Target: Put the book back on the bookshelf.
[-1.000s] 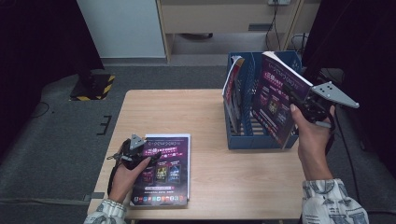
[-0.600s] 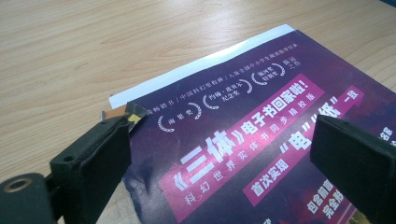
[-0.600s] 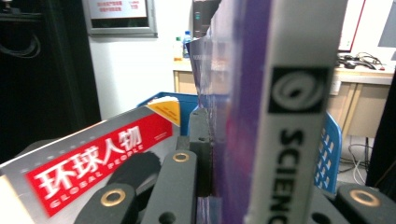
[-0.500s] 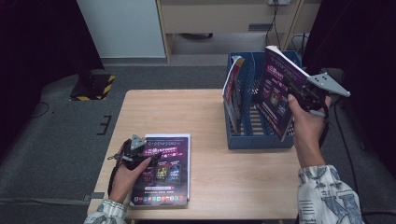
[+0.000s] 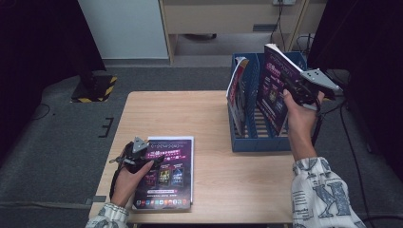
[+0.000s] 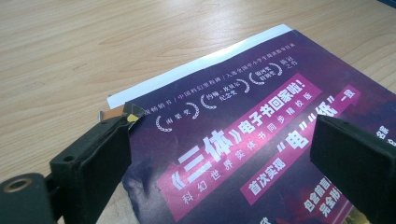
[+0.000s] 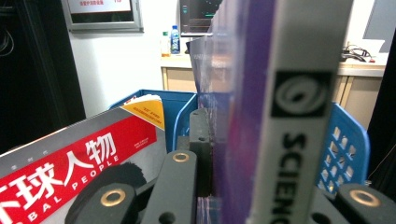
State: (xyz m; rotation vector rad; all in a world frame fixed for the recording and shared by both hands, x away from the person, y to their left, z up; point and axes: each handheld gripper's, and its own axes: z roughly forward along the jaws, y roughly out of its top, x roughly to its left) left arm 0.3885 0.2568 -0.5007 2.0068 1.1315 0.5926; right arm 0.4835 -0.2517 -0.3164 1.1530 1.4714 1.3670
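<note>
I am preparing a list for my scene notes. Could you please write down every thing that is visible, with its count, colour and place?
Light wooden table: one, pale wood, centre of the high view.
Blue plastic slotted file rack: one, blue, right side of the table.
Red-and-white magazine: one, standing in the rack's left slot.
Purple glossy magazine, flat: one, near left table edge.
Purple glossy magazine, upright: one, held over the rack.
Left hand-held gripper: one, black, jaws open over the flat magazine's corner.
Right hand-held gripper: one, black, clamped on the upright magazine.
Patterned sleeves: two, white and grey, bottom edge.
</note>
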